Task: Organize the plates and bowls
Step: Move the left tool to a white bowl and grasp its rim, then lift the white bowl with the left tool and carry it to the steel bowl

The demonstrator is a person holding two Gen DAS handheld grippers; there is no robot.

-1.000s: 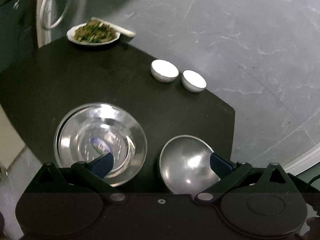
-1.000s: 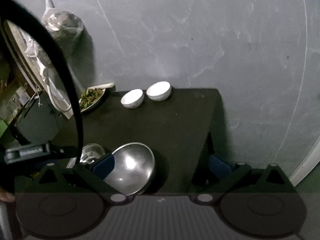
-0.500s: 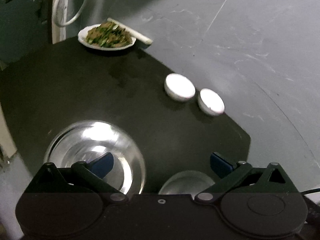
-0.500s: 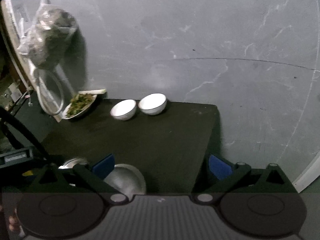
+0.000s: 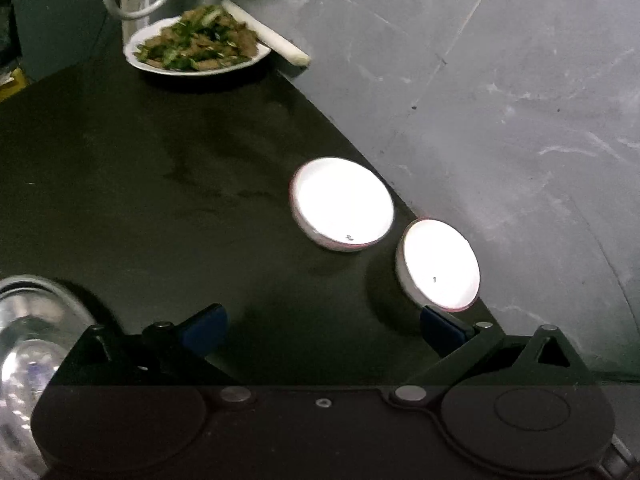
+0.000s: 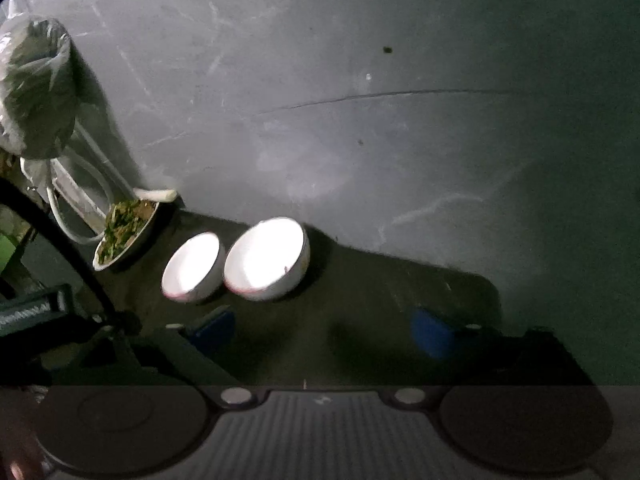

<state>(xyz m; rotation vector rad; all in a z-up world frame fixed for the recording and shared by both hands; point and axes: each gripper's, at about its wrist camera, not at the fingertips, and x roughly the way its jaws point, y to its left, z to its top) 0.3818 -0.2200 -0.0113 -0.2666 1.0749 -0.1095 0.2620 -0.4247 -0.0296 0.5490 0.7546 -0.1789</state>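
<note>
Two small white bowls stand side by side at the far edge of the dark table [image 5: 120, 184]: one bowl [image 5: 342, 204] and a second bowl [image 5: 440, 266] to its right. In the right wrist view they are the left bowl [image 6: 192, 266] and the right bowl [image 6: 266, 258]. My left gripper [image 5: 324, 328] is open and empty, its right fingertip just below the second bowl. My right gripper [image 6: 324, 332] is open and empty, just short of the bowls. A steel bowl [image 5: 28, 344] shows at the lower left.
A white plate of cooked greens [image 5: 196, 46] sits at the table's far left corner, with a white stalk [image 5: 268, 40] beside it. A grey wall [image 6: 360, 100] stands behind the table. A plastic bag [image 6: 36, 88] hangs at the left.
Both grippers moved forward toward the two white bowls, which now look larger and closer. The steel bowls slid down and left; only one shows, at the left view's edge.
</note>
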